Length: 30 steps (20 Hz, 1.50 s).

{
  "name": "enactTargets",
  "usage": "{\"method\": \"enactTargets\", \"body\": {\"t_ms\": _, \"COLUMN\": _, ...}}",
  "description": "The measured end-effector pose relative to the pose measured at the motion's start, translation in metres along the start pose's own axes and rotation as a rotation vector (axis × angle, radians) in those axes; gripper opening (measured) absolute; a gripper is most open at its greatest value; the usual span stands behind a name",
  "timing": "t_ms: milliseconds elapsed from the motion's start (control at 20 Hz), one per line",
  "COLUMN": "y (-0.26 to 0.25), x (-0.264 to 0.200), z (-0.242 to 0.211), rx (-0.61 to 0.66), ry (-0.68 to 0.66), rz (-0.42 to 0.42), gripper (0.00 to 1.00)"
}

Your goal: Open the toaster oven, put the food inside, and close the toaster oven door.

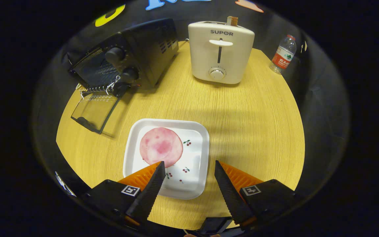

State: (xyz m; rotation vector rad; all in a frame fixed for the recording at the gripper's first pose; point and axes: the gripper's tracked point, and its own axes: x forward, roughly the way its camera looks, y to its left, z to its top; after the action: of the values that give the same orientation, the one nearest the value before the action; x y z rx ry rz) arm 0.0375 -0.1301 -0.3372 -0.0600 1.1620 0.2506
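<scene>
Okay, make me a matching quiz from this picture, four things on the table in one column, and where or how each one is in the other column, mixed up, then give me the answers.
Things:
1. toaster oven
2. pink round slice
3. water bottle
4. tongs

States or places:
A. standing at the table's far edge, beyond the white toaster
B. open, hovering over the near part of the plate
C. glass door folded down flat on the table
D. lying on the white plate, just ahead of one finger

Pairs: 1-C, 2-D, 3-A, 4-B
</scene>
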Motion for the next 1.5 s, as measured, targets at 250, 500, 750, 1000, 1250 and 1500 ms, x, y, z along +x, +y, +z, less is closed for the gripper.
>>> {"method": "enactTargets", "body": {"t_ms": 250, "y": -0.003, "x": 0.016, "z": 0.003, "rx": -0.003, "ry": 0.041, "rz": -0.001, "gripper": 0.95}}
{"method": "enactTargets", "body": {"t_ms": 500, "y": -0.004, "x": 0.017, "z": 0.002, "rx": 0.021, "ry": 0.076, "rz": -0.009, "gripper": 0.66}}
{"method": "enactTargets", "body": {"t_ms": 750, "y": -0.012, "x": 0.014, "z": 0.003, "rx": 0.066, "ry": 0.095, "rz": 0.01, "gripper": 0.43}}
{"method": "enactTargets", "body": {"t_ms": 1000, "y": -0.019, "x": 0.012, "z": 0.0, "rx": 0.144, "ry": 0.133, "rz": 0.036, "gripper": 0.14}}
{"method": "enactTargets", "body": {"t_ms": 1250, "y": -0.019, "x": 0.014, "z": -0.001, "rx": 0.186, "ry": 0.119, "rz": 0.127, "gripper": 0.05}}
{"method": "enactTargets", "body": {"t_ms": 1500, "y": -0.018, "x": 0.014, "z": -0.003, "rx": 0.218, "ry": 0.111, "rz": 0.175, "gripper": 0.02}}
